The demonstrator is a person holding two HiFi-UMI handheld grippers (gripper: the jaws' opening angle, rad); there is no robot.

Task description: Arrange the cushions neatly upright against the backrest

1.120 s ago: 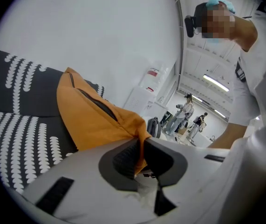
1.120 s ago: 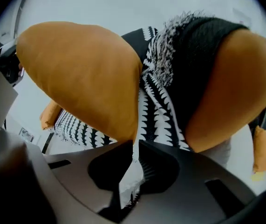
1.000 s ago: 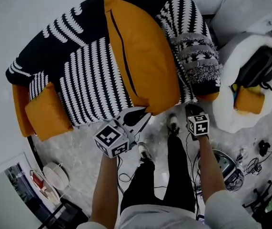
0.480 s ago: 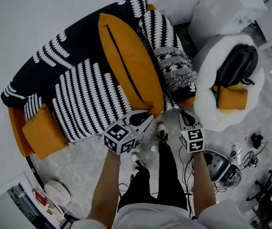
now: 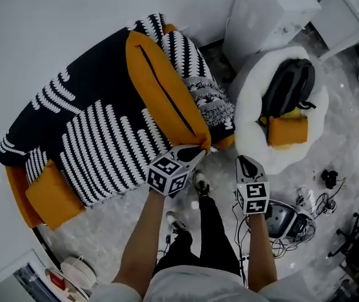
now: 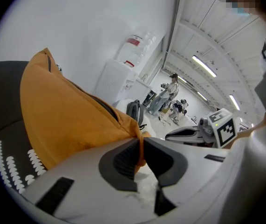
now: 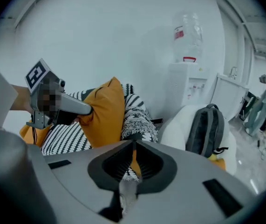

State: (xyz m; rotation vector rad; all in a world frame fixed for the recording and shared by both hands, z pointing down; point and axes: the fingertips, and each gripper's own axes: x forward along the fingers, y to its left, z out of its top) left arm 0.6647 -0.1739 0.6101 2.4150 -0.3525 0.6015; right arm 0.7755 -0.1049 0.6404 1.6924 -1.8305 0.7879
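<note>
A big orange cushion (image 5: 163,93) stands on its edge across the seat of the sofa (image 5: 72,106), which has a black-and-white cover. My left gripper (image 5: 196,151) is shut on the cushion's near corner, and the orange fabric (image 6: 72,120) runs in between the pads of my left gripper (image 6: 140,146). A black-and-white fringed cushion (image 5: 207,93) lies to the right of the orange one. A small orange cushion (image 5: 52,194) sits at the sofa's left end. My right gripper (image 5: 247,162) hangs in the air in front of the sofa, jaws together and holding nothing.
A white round chair (image 5: 254,87) to the right holds a dark backpack (image 5: 289,87) and an orange pillow (image 5: 286,131). A white cabinet (image 5: 261,17) stands behind it. Cables and a dark round device (image 5: 280,219) lie on the floor by the person's legs (image 5: 198,231).
The orange cushion has turned further onto its edge with the left gripper on its corner. The right gripper has lifted away from the sofa's front edge.
</note>
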